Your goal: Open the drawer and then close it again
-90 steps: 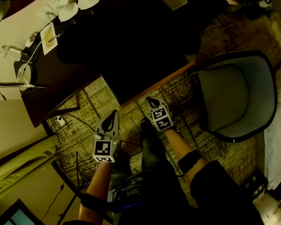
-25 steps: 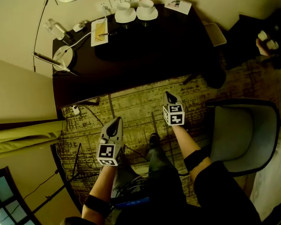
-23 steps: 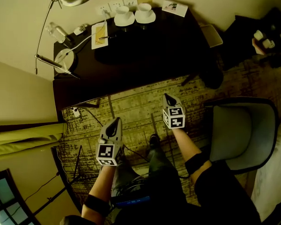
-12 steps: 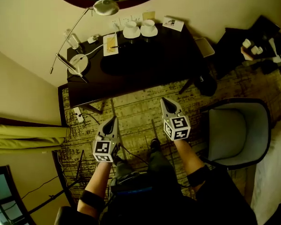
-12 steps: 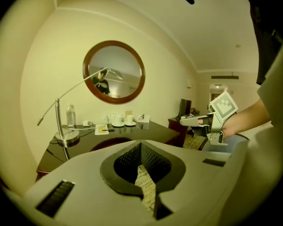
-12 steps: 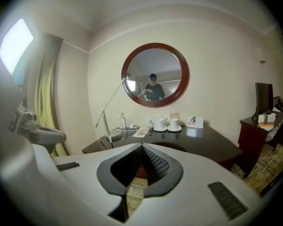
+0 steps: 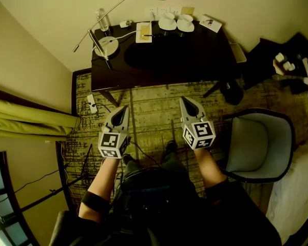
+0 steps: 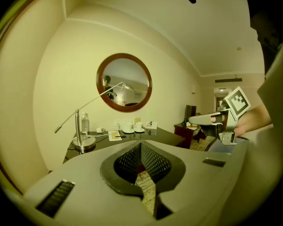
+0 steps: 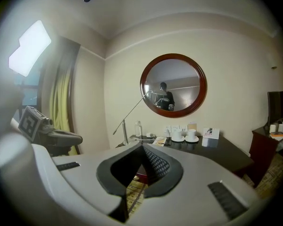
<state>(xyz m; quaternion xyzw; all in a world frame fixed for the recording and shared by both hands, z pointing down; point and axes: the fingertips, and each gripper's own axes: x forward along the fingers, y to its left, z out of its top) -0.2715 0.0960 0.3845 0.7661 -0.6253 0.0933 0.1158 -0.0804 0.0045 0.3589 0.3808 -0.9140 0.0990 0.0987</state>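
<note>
The left claw (image 7: 124,109) and the right claw (image 7: 185,101) hang side by side over the patterned carpet (image 7: 149,104). Both aim at the near edge of the dark worktop (image 7: 195,55) and are well apart from it. Each has its jaws pressed together with nothing between them, which suits hands that are only travelling, since there is nothing to grip out here. Pointing both tips at the worktop's front looks like a line-up for the drawer, so I judge the task not yet begun.

The drawer itself cannot be made out. It presumably sits in the front face of the worktop, but the head view looks steeply down on the top (the face below is lost in shadow). In each gripper view the claw's own body covers that front. No handle shows either.

A lamp (image 7: 107,45) and two cups (image 7: 175,22) stand along the far side, beneath a round mirror (image 8: 124,82). The chair (image 7: 256,142) stands off to the right, clear of the approach.
</note>
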